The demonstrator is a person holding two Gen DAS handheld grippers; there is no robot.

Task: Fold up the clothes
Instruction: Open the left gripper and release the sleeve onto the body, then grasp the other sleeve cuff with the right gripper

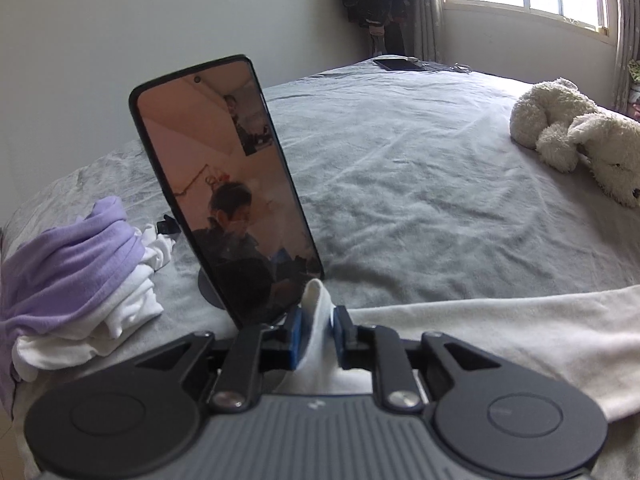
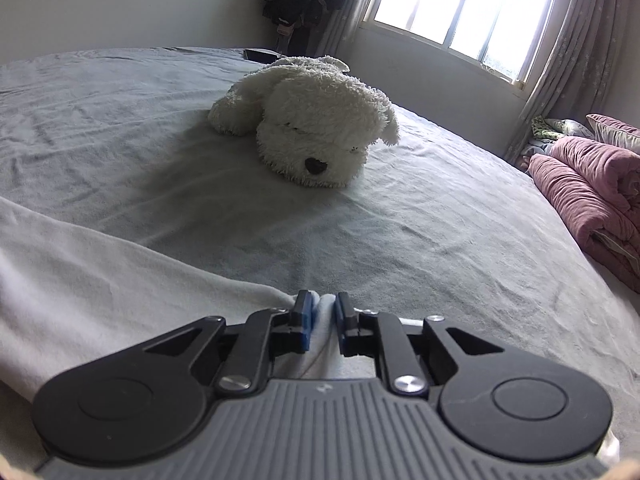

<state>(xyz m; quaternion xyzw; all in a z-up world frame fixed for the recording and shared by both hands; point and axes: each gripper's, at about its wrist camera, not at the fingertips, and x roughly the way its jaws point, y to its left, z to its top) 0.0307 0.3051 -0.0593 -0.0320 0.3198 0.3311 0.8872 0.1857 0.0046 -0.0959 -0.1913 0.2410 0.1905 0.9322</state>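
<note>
A white garment (image 1: 500,332) lies spread across the near part of the grey bed. My left gripper (image 1: 317,322) is shut on a bunched fold of it, which sticks up between the blue pads. In the right wrist view the same white garment (image 2: 100,264) stretches off to the left, and my right gripper (image 2: 322,312) is shut on its edge, low on the sheet.
A phone (image 1: 224,188) stands on a round stand just ahead of the left gripper. A pile of purple and white clothes (image 1: 76,276) lies at left. A white plush dog (image 2: 312,124) lies mid-bed. A pink quilt (image 2: 592,196) sits at right. The grey sheet (image 1: 400,184) is wrinkled.
</note>
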